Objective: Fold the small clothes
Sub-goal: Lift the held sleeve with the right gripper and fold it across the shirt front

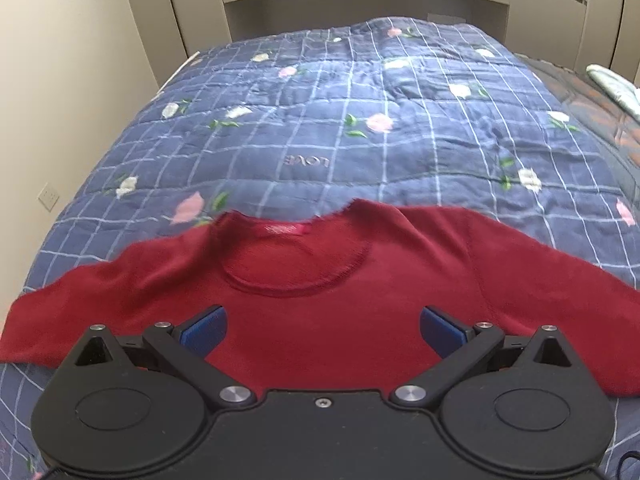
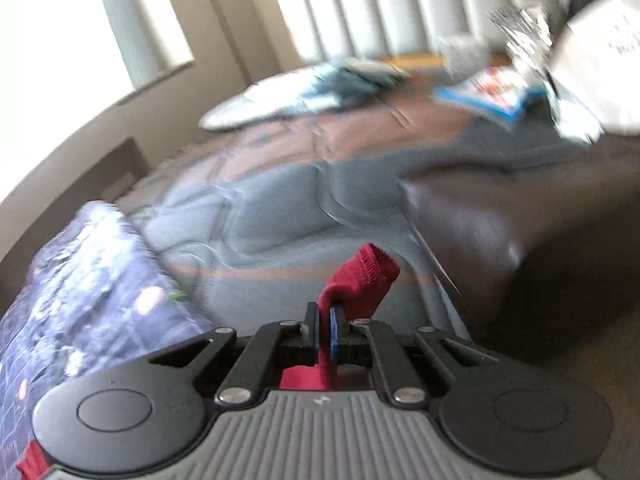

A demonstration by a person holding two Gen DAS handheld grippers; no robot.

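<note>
A small dark red sweater (image 1: 340,304) lies spread on the blue checked quilt (image 1: 320,120), neck hole away from me and both sleeves out to the sides. My left gripper (image 1: 323,330) hovers over its chest, open, with nothing between the blue pads (image 1: 204,330). In the blurred right wrist view, my right gripper (image 2: 325,334) is shut on a fold of the red sweater's edge (image 2: 362,280), which sticks up past the fingertips; more red cloth shows below the jaws.
The quilt covers a bed set against beige walls and a headboard recess (image 1: 360,4). The right wrist view shows a grey and brown bedspread (image 2: 280,216), a dark brown bench (image 2: 520,240), light folded fabric (image 2: 280,100) and a magazine (image 2: 492,92) farther off.
</note>
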